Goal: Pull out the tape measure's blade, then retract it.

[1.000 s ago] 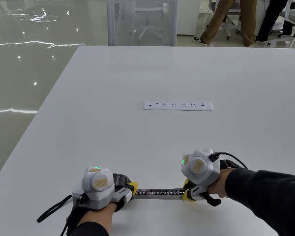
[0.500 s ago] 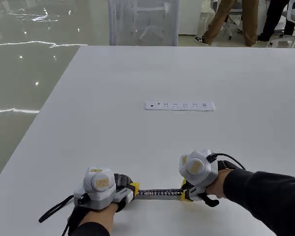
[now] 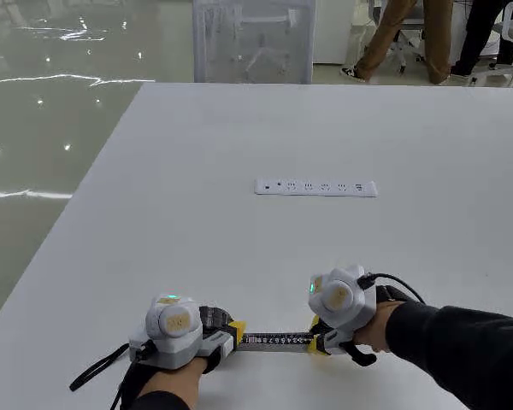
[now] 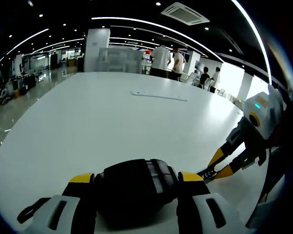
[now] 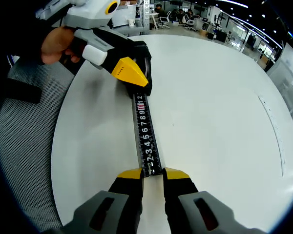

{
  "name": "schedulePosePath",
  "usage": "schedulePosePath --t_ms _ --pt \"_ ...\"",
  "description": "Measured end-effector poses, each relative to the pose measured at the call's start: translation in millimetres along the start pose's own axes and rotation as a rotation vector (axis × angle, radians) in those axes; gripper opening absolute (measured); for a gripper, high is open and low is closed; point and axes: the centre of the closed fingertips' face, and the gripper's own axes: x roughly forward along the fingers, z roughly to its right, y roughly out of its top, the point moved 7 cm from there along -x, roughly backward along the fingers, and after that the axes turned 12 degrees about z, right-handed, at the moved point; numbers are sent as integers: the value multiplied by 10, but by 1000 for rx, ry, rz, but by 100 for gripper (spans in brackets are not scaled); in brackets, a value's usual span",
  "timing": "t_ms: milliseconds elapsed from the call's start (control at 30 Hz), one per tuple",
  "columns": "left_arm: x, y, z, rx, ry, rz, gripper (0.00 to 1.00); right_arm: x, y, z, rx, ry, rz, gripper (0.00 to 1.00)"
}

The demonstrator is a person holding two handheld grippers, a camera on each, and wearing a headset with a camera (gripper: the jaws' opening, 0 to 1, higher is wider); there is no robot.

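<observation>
The tape measure's black case [image 4: 136, 190] is clamped between the yellow-tipped jaws of the left gripper [image 3: 227, 335], which close on its two flat sides at the near edge of the white table [image 3: 265, 128]. The right gripper [image 5: 151, 174] has its jaws pinched almost together on the free end of the blade [image 5: 145, 131]. A short run of numbered blade lies flat on the tabletop between the two grippers. The case looks rigid, compact and fairly dense, so a squeeze across its broad faces should hold it well. The blade is probably thin sprung steel, stiff along its length yet quick to kink if bent sideways, and smooth enough to slip. It is best taken at the very tip, pulled in line with the case mouth, and fed back gently, since the spring likely tugs it home.
</observation>
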Motion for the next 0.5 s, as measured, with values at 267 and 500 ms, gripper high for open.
schedulePosePath --t_ms 267,500 --pt "-2 -1 -10 -9 -3 2 63 38 23 8 10 -1 5 12" --pt "-5 2 -3 -4 -6 3 63 73 56 11 5 2 4 12"
